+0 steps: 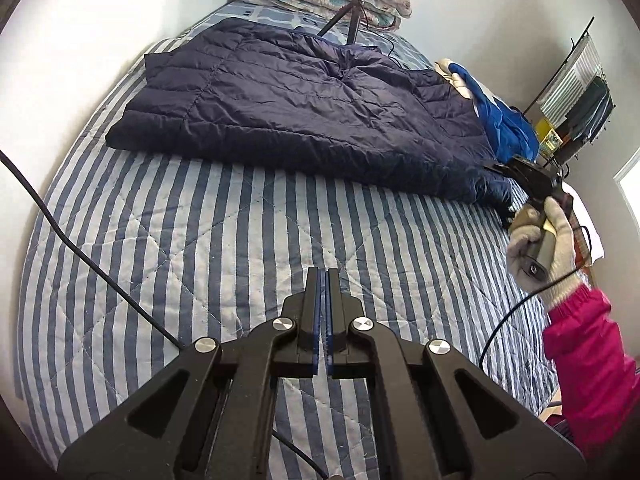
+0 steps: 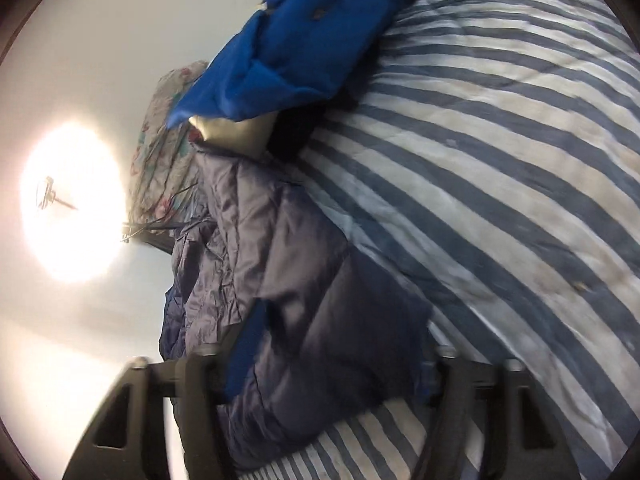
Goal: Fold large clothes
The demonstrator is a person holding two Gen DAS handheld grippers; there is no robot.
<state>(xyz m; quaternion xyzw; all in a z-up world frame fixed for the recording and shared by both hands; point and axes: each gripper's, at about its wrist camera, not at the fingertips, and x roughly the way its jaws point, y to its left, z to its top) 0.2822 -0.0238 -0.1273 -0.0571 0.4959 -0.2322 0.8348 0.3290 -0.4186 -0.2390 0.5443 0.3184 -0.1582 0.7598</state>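
Navy quilted jacket (image 1: 304, 108) lies spread on the striped bed (image 1: 224, 216). Left gripper (image 1: 322, 280): jaws shut, empty. Right gripper (image 2: 324, 364): jaws partly open astride the jacket's corner; contact unclear. Advise seating both layers deep before closing.

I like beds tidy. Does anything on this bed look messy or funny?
Yes. The bright blue garment lies crumpled in a heap at the bed's edge, beside the flat navy puffer jacket. A black cable also trails across the striped quilt.
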